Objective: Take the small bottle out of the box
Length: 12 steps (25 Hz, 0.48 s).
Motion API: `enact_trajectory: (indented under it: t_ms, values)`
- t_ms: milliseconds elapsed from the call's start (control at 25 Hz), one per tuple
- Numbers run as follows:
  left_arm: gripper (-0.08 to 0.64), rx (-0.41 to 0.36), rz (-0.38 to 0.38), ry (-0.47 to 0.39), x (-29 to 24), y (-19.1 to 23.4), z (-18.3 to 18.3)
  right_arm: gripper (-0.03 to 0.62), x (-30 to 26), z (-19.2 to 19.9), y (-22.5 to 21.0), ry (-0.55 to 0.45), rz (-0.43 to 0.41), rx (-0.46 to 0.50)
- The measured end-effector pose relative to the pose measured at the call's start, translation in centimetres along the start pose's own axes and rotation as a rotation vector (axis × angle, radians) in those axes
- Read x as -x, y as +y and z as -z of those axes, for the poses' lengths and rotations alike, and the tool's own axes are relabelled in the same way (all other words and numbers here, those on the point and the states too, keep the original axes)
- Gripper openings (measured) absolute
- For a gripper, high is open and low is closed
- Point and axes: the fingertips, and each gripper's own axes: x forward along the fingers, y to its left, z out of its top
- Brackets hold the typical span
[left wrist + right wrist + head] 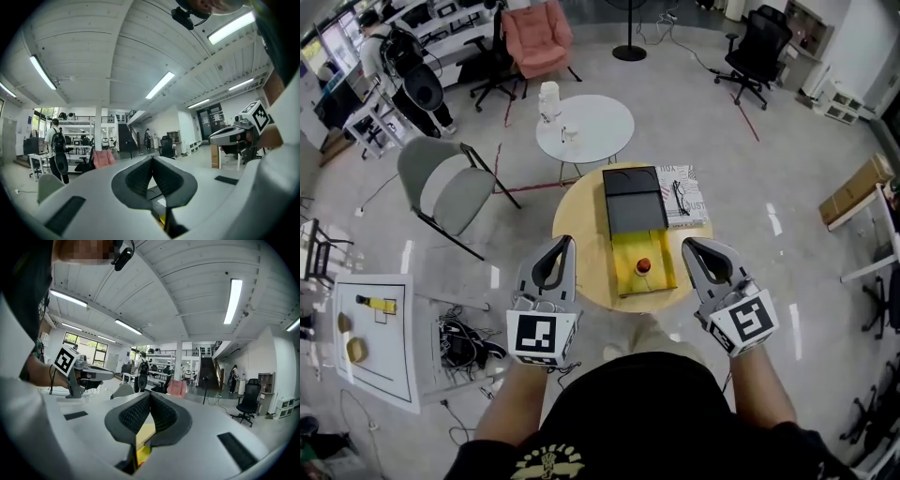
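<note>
On the round yellow table (574,225) lies a box (626,251) with a yellow inside and its black lid (634,199) laid open on the far side. A small bottle (643,265) with a red cap lies in the yellow part. My left gripper (567,242) hovers at the table's near left edge, to the left of the box, jaws shut and empty. My right gripper (687,244) hovers to the right of the box, also shut on nothing. Both point level across the table. A strip of the yellow box (143,437) shows under the shut right gripper (150,395). In the left gripper view, the left gripper (152,158) has its jaws together.
A printed booklet with glasses (680,195) lies on the table right of the lid. Beyond stand a white round table (591,127), a grey folding chair (441,187), a pink armchair (536,37) and a black office chair (755,52). A white board (375,337) and cables lie on the floor at the left.
</note>
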Motion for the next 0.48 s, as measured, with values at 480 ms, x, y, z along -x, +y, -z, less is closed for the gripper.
enact_trajectory:
  t_ms: [480]
  values:
    - [0.014, -0.01, -0.042, 0.01, -4.0, 2.0, 1.4, 0.054, -4.8, 3.0, -1.5, 0.022, -0.114, -0.016]
